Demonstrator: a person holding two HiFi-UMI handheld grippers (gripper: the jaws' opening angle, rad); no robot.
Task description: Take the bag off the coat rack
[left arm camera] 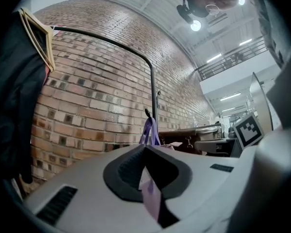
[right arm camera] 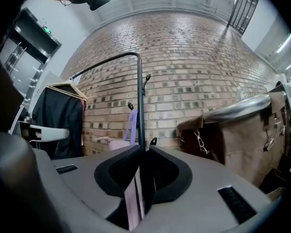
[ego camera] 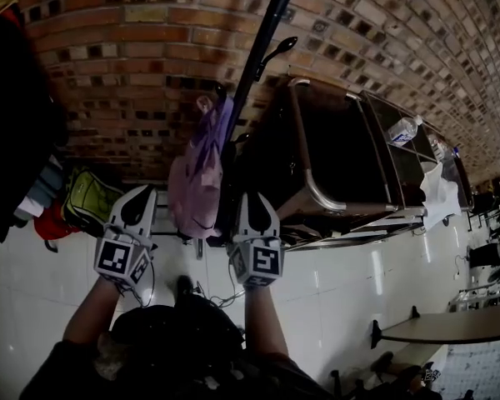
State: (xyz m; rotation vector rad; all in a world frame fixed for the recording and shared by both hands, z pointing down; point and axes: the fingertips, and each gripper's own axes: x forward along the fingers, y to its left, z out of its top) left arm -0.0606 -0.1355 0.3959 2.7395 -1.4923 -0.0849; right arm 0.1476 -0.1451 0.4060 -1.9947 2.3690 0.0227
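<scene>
Jaws of the left gripper point(ego camera: 143, 192) and right gripper point(ego camera: 252, 198) were held a narrow slit apart, empty, both pointed level on outstretched forearms point(ego camera: 262, 319) at lower centre. Between their tips, the purple bag point(ego camera: 196, 177) was hung on the coat rack point(ego camera: 262, 44).

No legible text found. Marker cubes on left gripper point(ego camera: 139, 195) and right gripper point(ego camera: 255, 200) carry black-and-white square patterns only, no characters. Small green sign point(right arm camera: 47, 30) high on wall: too small to read.
</scene>
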